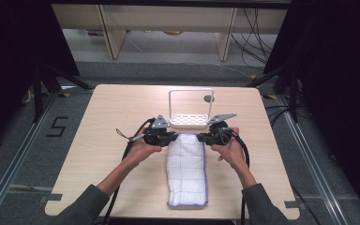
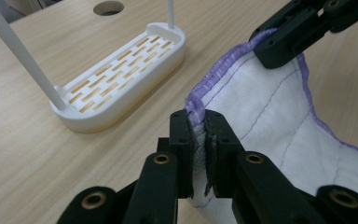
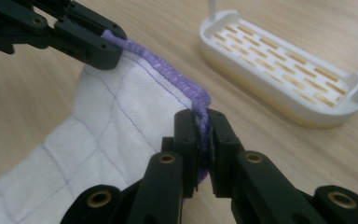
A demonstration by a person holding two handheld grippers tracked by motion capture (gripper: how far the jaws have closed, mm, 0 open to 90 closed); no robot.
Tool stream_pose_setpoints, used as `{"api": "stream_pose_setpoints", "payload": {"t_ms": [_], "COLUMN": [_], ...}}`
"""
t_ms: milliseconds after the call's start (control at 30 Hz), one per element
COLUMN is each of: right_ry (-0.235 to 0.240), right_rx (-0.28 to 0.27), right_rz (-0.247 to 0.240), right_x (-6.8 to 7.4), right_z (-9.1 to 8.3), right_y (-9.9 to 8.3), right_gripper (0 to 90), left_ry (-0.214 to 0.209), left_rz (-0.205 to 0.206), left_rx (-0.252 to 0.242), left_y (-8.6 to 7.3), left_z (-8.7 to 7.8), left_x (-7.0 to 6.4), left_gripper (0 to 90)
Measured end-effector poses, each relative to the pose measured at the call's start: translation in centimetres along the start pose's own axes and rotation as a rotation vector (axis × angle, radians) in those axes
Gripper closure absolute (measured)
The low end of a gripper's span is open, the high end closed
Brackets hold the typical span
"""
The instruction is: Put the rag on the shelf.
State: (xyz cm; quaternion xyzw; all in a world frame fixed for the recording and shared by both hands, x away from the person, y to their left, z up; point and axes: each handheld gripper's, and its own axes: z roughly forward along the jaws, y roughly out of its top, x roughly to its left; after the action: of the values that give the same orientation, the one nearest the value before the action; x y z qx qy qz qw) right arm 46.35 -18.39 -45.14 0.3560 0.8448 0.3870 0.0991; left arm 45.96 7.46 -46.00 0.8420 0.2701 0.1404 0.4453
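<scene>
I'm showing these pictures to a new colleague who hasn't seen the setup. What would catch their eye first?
Most likely the white cloth with purple edging, lying lengthwise at the table's middle. The left gripper and right gripper are each shut on a far corner of it. Just beyond stands a white slotted rack with a tall wire frame.

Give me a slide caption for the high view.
Both claws, left and right, pinch the towel corners before the white rack.
</scene>
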Motion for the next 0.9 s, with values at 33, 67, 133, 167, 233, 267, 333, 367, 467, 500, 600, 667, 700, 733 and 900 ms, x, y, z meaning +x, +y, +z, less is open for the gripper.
{"api": "stream_pose_setpoints", "payload": {"t_ms": [33,67,133,167,233,267,333,367,467,500,600,667,700,733,900], "right_ry": [0.011,0.014,0.024,0.042,0.028,0.025,0.026,0.037,0.040,0.029,0.030,0.041,0.039,0.038,0.041], "right_rx": [-0.022,-0.009,-0.035,-0.054,-0.077,-0.090,-0.103,-0.112,-0.123,-0.129,-0.121,-0.121,-0.114,-0.116,-0.104], "right_rz": [0.009,0.011,0.003,-0.007,-0.028,-0.042,-0.046,-0.060,-0.063,-0.069,-0.063,-0.066,-0.063,-0.062,-0.065], "right_x": [0.4,0.7,1.4,1.7,2.4,2.9,3.4,3.6,4.0,4.1,4.3,4.1,4.1,4.0,3.6], "right_z": [-0.4,-1.1,-2.3,-2.8,-4.1,-4.7,-5.5,-6.0,-7.2,-7.5,-8.3,-8.6,-8.9,-9.0,-10.0], "right_y": [0.1,0.4,0.7,0.9,1.2,1.3,1.4,1.6,2.2,2.4,3.1,3.6,3.9,4.2,5.8], "right_gripper": [84.3,84.3,84.4,84.4,84.4,84.4,84.4,84.4,84.5,84.5,84.5,84.6,84.6,84.6,84.6], "left_ry": [0.001,-0.013,-0.016,-0.023,-0.038,-0.049,-0.066,-0.064,-0.051,-0.056,-0.059,-0.058,-0.063,-0.068,-0.059], "left_rz": [0.001,0.005,0.011,0.014,0.043,0.054,0.042,0.043,0.067,0.070,0.073,0.071,0.066,0.065,0.071], "left_rx": [-0.013,-0.021,-0.037,-0.048,-0.054,-0.060,-0.078,-0.080,-0.061,-0.059,-0.059,-0.054,-0.045,-0.052,-0.050], "left_y": [0.2,0.6,1.1,1.5,2.3,2.8,3.6,3.9,4.7,4.9,5.7,6.2,6.5,6.8,8.5], "left_z": [-0.5,-1.2,-2.2,-2.8,-4.2,-4.8,-5.9,-6.3,-7.0,-7.2,-7.7,-7.9,-8.1,-8.1,-8.7], "left_x": [-0.3,-0.4,-0.7,-1.0,-1.6,-1.8,-2.0,-2.2,-2.8,-2.8,-2.9,-2.8,-2.6,-2.5,-2.0], "left_gripper": [82.2,82.2,82.2,82.2,81.9,81.7,81.7,81.8,81.9,81.9,82.1,82.1,82.1,82.1,82.1]}}
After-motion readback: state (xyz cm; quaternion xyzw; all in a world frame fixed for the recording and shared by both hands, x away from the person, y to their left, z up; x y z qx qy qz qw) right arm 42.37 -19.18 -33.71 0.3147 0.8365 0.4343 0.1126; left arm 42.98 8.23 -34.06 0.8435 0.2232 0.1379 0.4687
